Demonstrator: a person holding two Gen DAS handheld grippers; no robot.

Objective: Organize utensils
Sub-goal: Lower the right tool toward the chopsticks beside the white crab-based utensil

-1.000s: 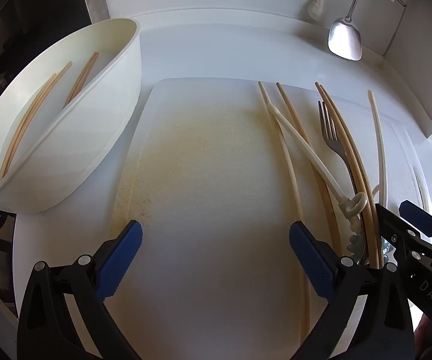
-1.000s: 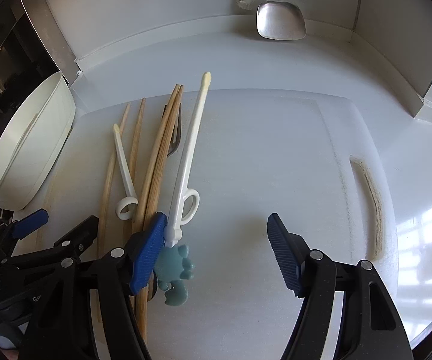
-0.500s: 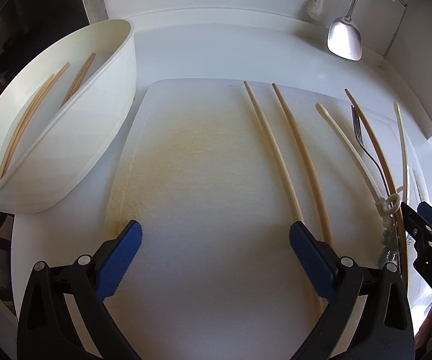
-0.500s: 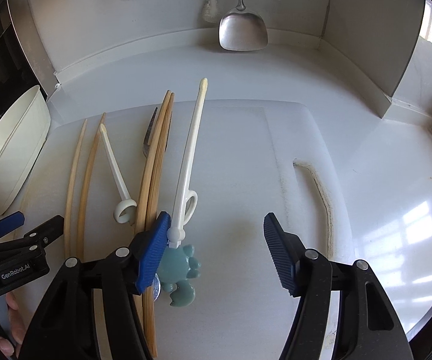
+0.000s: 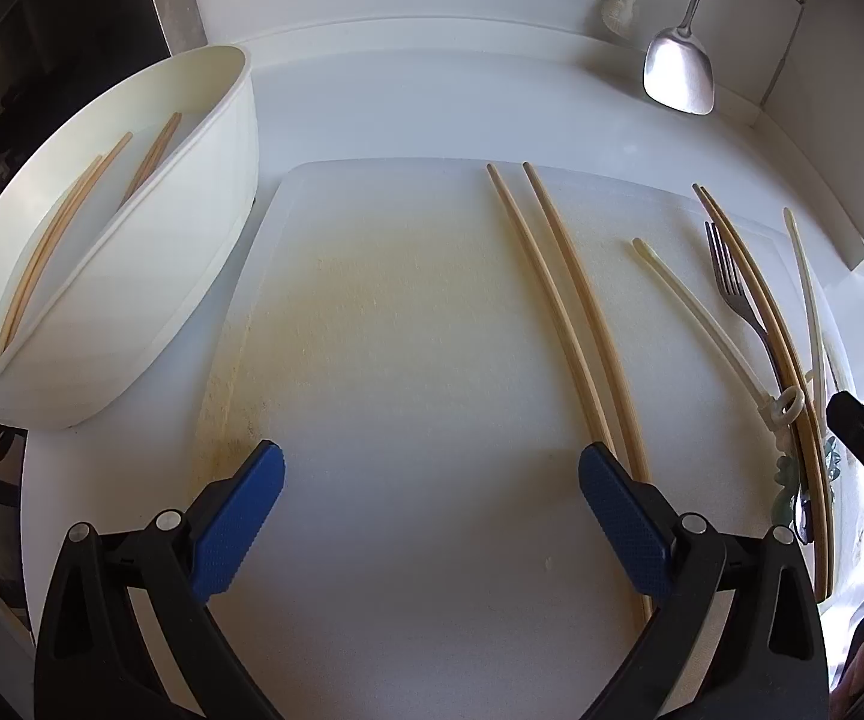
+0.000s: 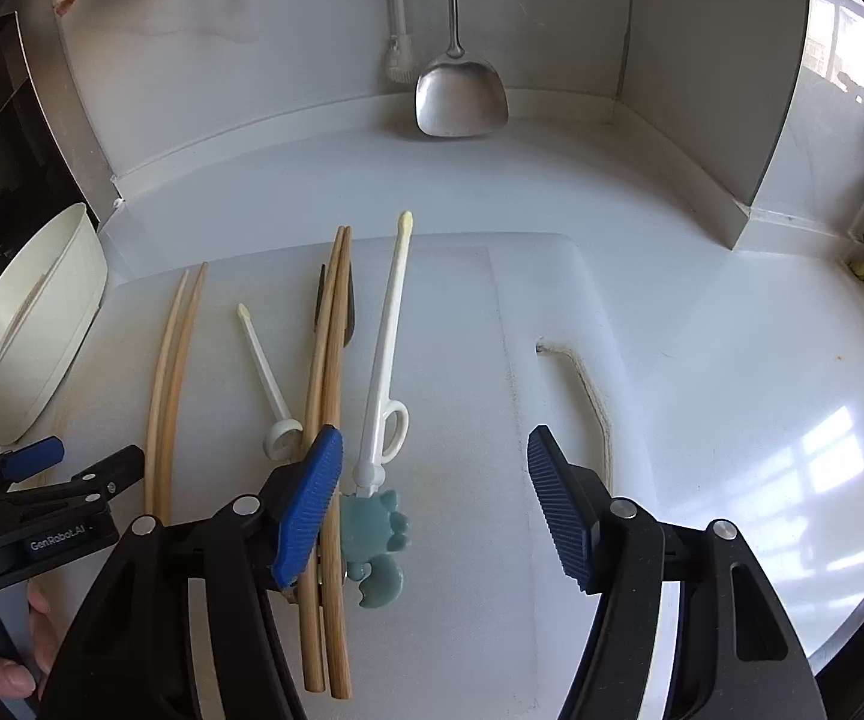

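Right wrist view: right tongs (image 6: pixel 432 492) wide, empty, over board (image 6: pixel 462 360); chopsticks (image 6: pixel 330 420) beside left pad. Left tongs (image 5: pixel 432 492) wide, empty; bowl (image 5: pixel 192 240) at bench's left edge.

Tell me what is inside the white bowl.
The white bowl holds wooden chopsticks, leaning along its inner wall: one pair to the left, two more sticks nearer the rim. The near wall covers their lower ends and the bowl's bottom, so anything lying there cannot be seen.
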